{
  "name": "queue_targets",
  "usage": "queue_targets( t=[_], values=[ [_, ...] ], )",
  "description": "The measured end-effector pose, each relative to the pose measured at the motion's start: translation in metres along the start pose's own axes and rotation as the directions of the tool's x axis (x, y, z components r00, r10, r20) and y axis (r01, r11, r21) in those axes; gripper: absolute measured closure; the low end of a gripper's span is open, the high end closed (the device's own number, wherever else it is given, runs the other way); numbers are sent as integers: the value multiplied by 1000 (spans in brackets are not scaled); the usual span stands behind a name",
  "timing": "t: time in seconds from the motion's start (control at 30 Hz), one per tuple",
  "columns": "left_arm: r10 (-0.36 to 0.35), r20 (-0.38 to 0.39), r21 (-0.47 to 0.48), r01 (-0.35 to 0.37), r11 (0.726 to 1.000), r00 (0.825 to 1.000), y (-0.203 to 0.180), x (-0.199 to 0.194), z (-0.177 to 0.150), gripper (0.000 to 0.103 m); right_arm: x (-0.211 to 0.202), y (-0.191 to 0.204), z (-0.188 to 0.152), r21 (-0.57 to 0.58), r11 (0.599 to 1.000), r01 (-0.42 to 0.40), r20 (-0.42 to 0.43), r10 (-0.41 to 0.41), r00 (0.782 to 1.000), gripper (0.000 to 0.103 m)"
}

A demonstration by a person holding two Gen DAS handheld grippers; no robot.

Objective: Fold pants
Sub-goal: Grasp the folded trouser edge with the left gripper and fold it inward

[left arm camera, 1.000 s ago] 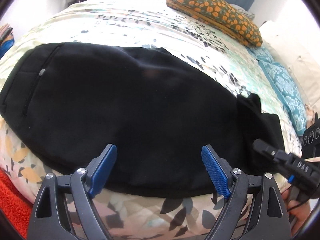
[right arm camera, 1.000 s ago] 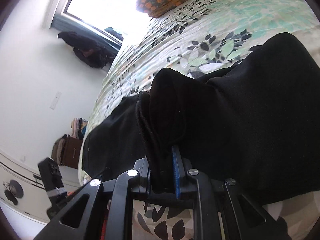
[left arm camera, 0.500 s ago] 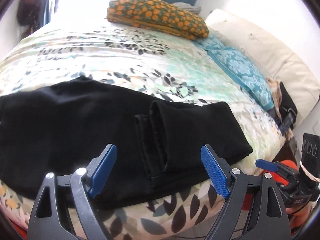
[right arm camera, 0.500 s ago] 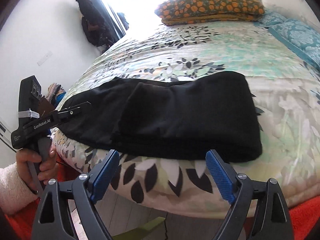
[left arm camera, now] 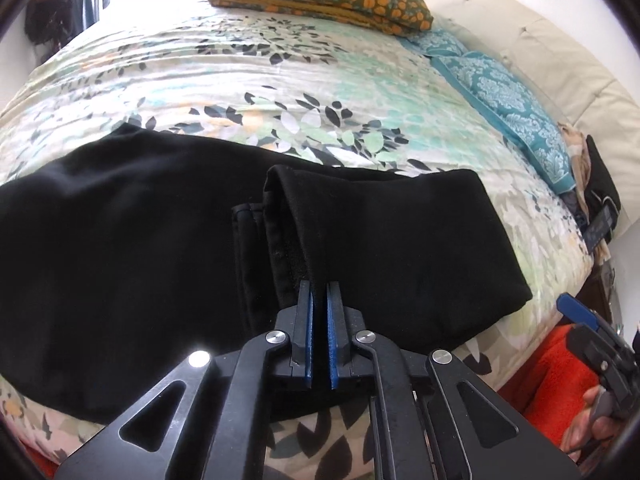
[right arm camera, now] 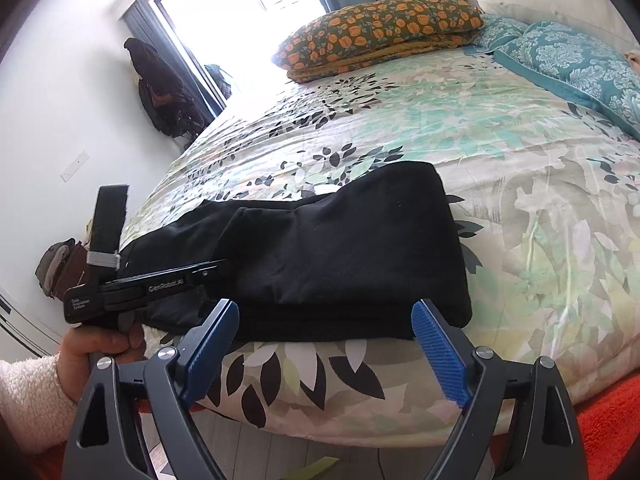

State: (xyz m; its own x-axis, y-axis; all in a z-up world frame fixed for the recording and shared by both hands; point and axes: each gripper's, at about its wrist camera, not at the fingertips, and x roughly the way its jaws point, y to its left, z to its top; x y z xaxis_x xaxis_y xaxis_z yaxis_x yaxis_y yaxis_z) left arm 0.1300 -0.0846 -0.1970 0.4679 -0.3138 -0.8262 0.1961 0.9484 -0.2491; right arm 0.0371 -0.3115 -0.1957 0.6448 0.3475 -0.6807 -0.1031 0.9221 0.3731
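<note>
Pants (left arm camera: 120, 248), black, lie across the near edge of the bed (left arm camera: 280, 80), on top of a floral duvet (right arm camera: 520, 200). In my left wrist view, one end of the garment is folded back over the rest, forming a doubled section (left arm camera: 400, 240) on the right. The hem edges of that folded layer (left arm camera: 276, 216) stand slightly raised along the middle of the garment.

My left tool (left arm camera: 319, 300) is closed down on the near edge of that folded layer. Its two blue pads (left arm camera: 306, 336) sit almost together, with black fabric pinched at their tips. The right wrist view confirms this: the left tool (right arm camera: 222, 266) reaches in from the left, tips against the fabric edge, with my left hand (right arm camera: 96, 348) wrapped around its handle.

My right tool (right arm camera: 326, 344) is spread wide and holds nothing. It hangs just off the bed edge, in front of the folded section (right arm camera: 340, 248), without touching the cloth. Part of it (left arm camera: 576, 312) appears at the lower right of the left wrist view.

Farther back on the bed, an orange-patterned pillow (right arm camera: 380, 32) lies near the window (right arm camera: 248, 8). A teal damask pillow (right arm camera: 568, 64) lies to the right, beside the cream headboard (left arm camera: 540, 52). An orange-red rug (left arm camera: 532, 368) covers the floor below the bed edge. Dark clothing (right arm camera: 160, 88) hangs on the wall beside the window.
</note>
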Motion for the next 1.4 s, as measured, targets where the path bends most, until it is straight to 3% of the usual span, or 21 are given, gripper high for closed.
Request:
queue_targets(
  t=[0.07, 0.2, 0.33, 0.4, 0.47, 0.5, 0.53, 0.67, 0.8, 0.83, 0.9, 0.93, 0.97, 1.03, 1.13, 1.2, 1.3, 1.4],
  values=[
    [11, 5, 16, -11, 1000, 1000, 4, -10, -5, 99, -1, -12, 3, 17, 995, 95, 12, -96, 995, 15],
    [76, -34, 26, -75, 997, 997, 14, 6, -18, 99, 14, -23, 12, 27, 981, 190, -2, -190, 982, 15],
    [89, -41, 29, -88, 996, 995, 16, 13, -24, 97, 51, -20, 27, -54, 960, 273, -44, -275, 960, 15],
    [95, -49, 31, -94, 995, 994, 17, 11, -21, 89, 78, -13, 22, -135, 949, 286, -114, -302, 947, 15],
    [108, -47, -20, -109, 994, 993, 29, 3, -15, 66, 102, -3, 9, -223, 927, 300, -168, -340, 925, 15],
    [110, -25, -65, -111, 992, 994, 38, -6, -12, 50, 105, 1, 5, -252, 910, 329, -148, -372, 916, 14],
    [116, 12, -115, -114, 987, 993, 48, -16, -9, 44, 105, 4, 4, -261, 903, 342, -126, -383, 915, 13],
    [136, 111, -204, -111, 973, 985, 66, -44, 11, 44, 104, 2, 2, -253, 905, 341, -126, -380, 916, 11],
    [71, 127, -63, -63, 996, 989, 27, -37, 19, 44, 104, -2, 2, -232, 912, 340, -127, -375, 918, 9],
    [75, 115, -13, -74, 997, 991, 15, -30, 17, 44, 103, -3, 2, -227, 913, 339, -127, -372, 919, 9],
    [204, 77, 47, -208, 977, 976, 0, -10, 14, 44, 104, -3, 1, -220, 917, 334, -128, -366, 922, 9],
    [276, 44, 39, -277, 960, 960, 3, 0, 12, 44, 103, -3, 1, -218, 918, 332, -128, -364, 923, 9],
    [287, 4, 19, -287, 958, 958, 9, 8, 9, 44, 103, -3, 1, -217, 919, 330, -127, -361, 924, 9],
    [215, -76, -35, -218, 975, 974, 26, 21, 3, 43, 101, -3, 0, -216, 921, 324, -125, -356, 926, 9],
    [148, -142, -68, -159, 985, 979, 36, 35, -1, 38, 99, -4, 0, -212, 925, 316, -125, -346, 930, 9],
    [106, -139, -101, -121, 988, 985, 42, 35, 0, 39, 100, -5, 0, -210, 926, 314, -129, -345, 930, 9],
    [41, -149, -150, -64, 987, 988, 48, 34, 3, 90, 97, -4, 4, -208, 929, 305, -134, -336, 932, 9],
    [11, -143, -168, -35, 985, 990, 55, 30, 5, 94, 85, -4, 8, -201, 931, 304, -110, -330, 937, 9]
  ],
)
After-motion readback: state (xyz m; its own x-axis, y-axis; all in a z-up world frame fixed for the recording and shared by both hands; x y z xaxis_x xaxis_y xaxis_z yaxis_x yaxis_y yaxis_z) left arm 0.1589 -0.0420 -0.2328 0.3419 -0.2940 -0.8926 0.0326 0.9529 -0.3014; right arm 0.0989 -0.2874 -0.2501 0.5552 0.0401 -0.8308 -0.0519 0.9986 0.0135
